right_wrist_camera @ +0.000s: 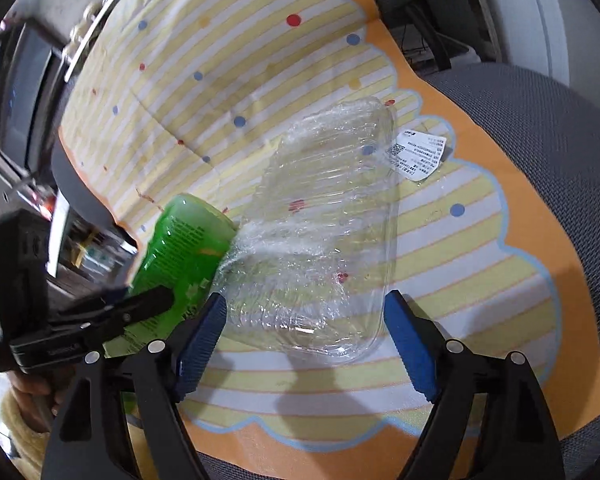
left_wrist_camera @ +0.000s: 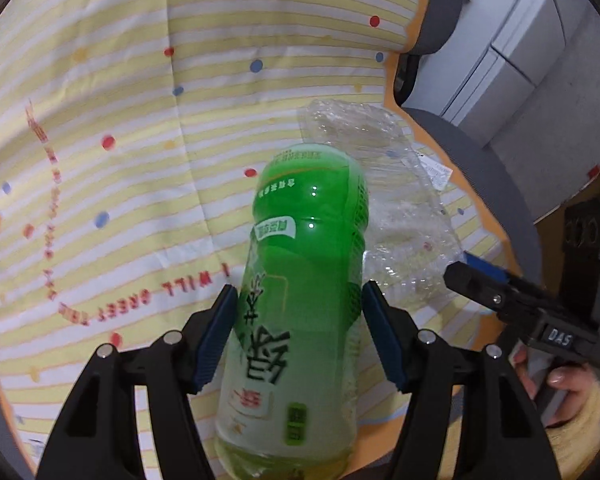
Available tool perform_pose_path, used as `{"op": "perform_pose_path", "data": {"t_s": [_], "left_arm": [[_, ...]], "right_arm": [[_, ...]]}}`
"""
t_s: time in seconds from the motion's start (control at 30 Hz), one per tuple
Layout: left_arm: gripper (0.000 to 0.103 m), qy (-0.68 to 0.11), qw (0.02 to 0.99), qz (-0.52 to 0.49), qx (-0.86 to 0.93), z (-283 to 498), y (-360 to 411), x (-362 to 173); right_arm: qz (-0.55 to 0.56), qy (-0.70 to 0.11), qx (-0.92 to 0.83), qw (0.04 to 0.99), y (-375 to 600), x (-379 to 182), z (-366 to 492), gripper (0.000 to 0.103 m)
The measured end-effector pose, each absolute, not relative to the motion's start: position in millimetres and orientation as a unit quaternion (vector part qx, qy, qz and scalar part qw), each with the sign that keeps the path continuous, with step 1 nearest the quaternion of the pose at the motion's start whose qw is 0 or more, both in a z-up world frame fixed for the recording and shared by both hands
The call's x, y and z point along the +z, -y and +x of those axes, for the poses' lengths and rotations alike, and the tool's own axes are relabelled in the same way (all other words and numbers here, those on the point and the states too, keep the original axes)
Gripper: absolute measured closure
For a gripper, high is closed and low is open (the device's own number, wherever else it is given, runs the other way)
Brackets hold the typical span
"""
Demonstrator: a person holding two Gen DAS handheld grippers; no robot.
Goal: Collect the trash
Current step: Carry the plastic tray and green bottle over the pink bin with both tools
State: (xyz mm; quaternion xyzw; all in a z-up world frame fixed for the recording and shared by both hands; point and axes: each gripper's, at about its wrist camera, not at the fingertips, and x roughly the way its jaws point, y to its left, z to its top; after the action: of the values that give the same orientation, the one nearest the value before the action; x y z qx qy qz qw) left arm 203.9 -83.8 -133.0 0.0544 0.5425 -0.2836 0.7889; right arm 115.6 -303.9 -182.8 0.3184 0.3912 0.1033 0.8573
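A green plastic bottle (left_wrist_camera: 308,240) with a printed label sits between the blue pads of my left gripper (left_wrist_camera: 298,332), which is shut on its body. It hangs tilted over a yellow striped cushion (left_wrist_camera: 140,120). Beside it lies a crumpled clear plastic tray (right_wrist_camera: 324,216) with a white printed label (right_wrist_camera: 420,154) at its far corner. My right gripper (right_wrist_camera: 306,336) is open and straddles the tray's near end, its pads clear of the tray's sides. In the right wrist view the bottle (right_wrist_camera: 184,240) touches the tray's left edge.
The cushion with its orange border (right_wrist_camera: 540,240) covers a grey fabric chair seat (right_wrist_camera: 540,120). A white cabinet (left_wrist_camera: 520,60) stands behind the chair. A hand in a yellow fuzzy sleeve (left_wrist_camera: 572,392) holds the right gripper's handle.
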Motion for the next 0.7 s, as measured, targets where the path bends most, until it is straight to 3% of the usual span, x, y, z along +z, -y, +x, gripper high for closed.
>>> {"op": "perform_pose_path", "data": {"t_s": [0.17, 0.23, 0.27, 0.37, 0.53, 0.7], "left_arm": [[0.042, -0.557, 0.783, 0.015, -0.278, 206, 74, -140], [0.042, -0.561, 0.774, 0.006, -0.293, 202, 71, -141], [0.042, -0.559, 0.774, 0.007, -0.296, 199, 71, -141], [0.042, -0.551, 0.781, 0.016, -0.293, 191, 71, -139], [0.042, -0.538, 0.802, 0.011, -0.261, 183, 51, -135], [0.042, -0.498, 0.840, 0.023, -0.217, 173, 30, -111]], "right_arm": [[0.406, -0.334, 0.158, 0.836, 323, -176, 117, 0.034], [0.438, -0.322, 0.209, 0.813, 325, -170, 123, 0.056], [0.438, -0.326, 0.217, 0.809, 321, -164, 128, 0.056], [0.377, -0.330, 0.206, 0.840, 294, -142, 142, 0.057], [0.281, -0.313, 0.145, 0.896, 262, -109, 151, 0.084], [0.156, -0.305, 0.088, 0.935, 244, -81, 137, 0.087]]}}
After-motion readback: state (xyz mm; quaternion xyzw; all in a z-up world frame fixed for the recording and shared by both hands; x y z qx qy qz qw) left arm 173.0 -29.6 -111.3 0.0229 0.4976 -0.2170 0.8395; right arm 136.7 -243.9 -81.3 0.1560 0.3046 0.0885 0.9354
